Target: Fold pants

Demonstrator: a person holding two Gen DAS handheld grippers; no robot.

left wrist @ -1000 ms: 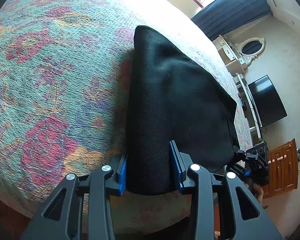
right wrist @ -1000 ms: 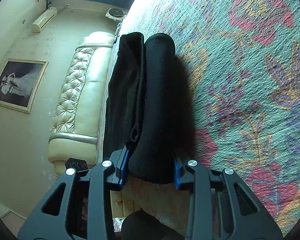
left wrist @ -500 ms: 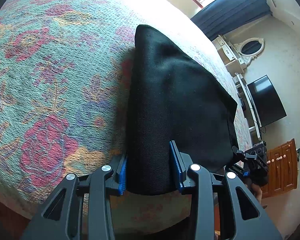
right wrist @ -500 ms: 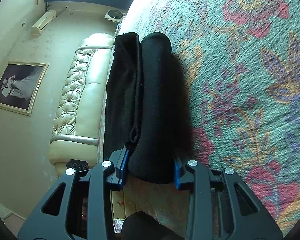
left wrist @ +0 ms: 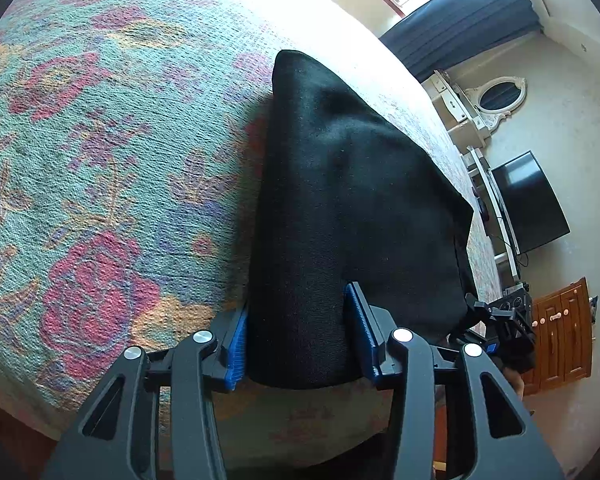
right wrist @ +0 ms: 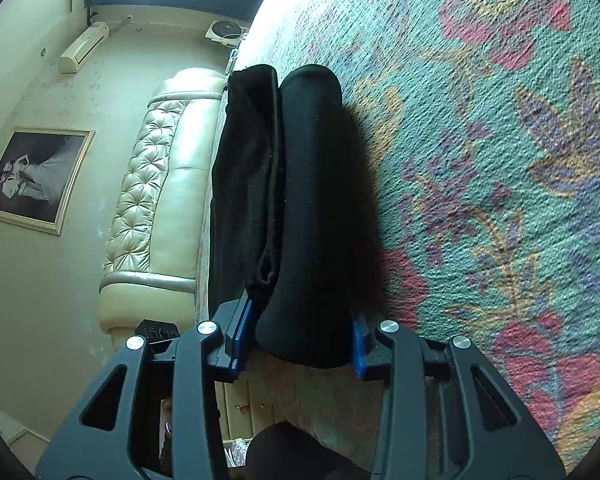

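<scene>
The black pants [left wrist: 340,208] lie folded in a thick bundle on the floral bedspread [left wrist: 100,160], near the bed's front edge. My left gripper [left wrist: 298,340] is shut on the near rolled fold of the pants, blue pads pressed on both sides. My right gripper [right wrist: 300,336] is shut on the other end of the pants [right wrist: 300,208], where stacked layers show side by side. The right gripper also shows in the left wrist view [left wrist: 496,316], at the bundle's far right corner.
The bedspread [right wrist: 500,160] covers the bed. A tufted cream headboard [right wrist: 152,184] and a framed picture [right wrist: 32,176] are left of the right view. A TV [left wrist: 532,200], white dresser with mirror [left wrist: 484,100] and wooden cabinet [left wrist: 560,324] stand beyond the bed.
Both grippers with the pants have shifted slightly further onto the bed. The grips have not changed.
</scene>
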